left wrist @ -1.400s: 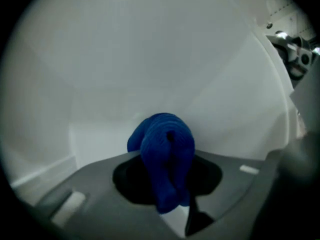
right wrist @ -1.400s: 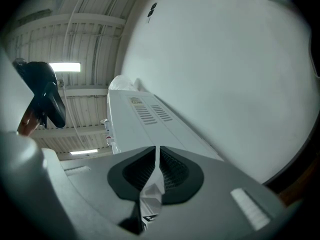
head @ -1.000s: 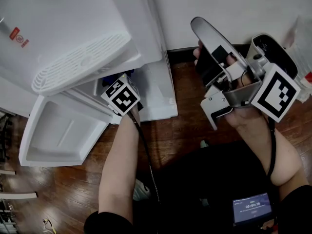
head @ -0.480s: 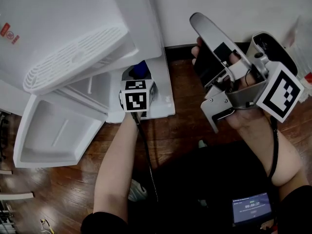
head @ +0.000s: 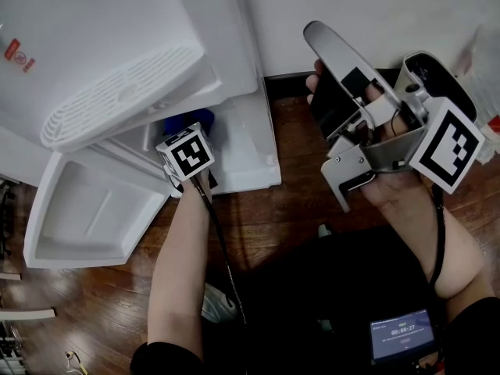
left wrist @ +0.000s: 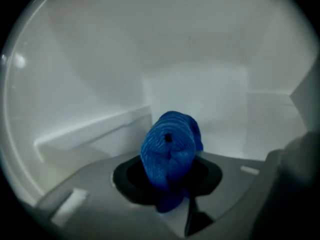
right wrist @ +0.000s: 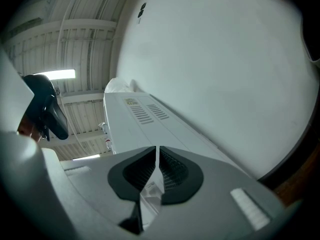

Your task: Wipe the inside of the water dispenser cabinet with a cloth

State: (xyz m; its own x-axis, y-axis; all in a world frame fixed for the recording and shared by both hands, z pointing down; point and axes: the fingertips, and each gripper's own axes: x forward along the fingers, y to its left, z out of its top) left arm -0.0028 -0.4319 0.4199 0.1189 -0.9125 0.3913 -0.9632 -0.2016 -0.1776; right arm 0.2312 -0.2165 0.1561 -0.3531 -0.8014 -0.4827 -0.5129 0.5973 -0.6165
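Observation:
The white water dispenser [head: 117,45] stands at the upper left of the head view, its lower cabinet door [head: 86,209] swung open. My left gripper [head: 176,136] reaches into the cabinet opening, shut on a bunched blue cloth [head: 181,122]. Its jaw tips are hidden behind the marker cube. In the left gripper view the left gripper [left wrist: 170,184] pinches the cloth [left wrist: 169,149] in front of the cabinet's white inner walls [left wrist: 195,104]. My right gripper [head: 314,34] is held up at the right, tilted upward and away from the cabinet. In its own view the right gripper [right wrist: 156,156] is shut on nothing.
A ribbed drip tray [head: 117,92] juts out above the cabinet opening. Dark wooden floor [head: 297,201] lies below, with a white wall [head: 367,6] behind. A small lit screen [head: 402,334] shows at the bottom right. The right gripper view shows the dispenser's vented panel [right wrist: 145,111].
The left gripper swung out to the right with the cloth, then came back left and lower into the cabinet opening. The right gripper has stayed put.

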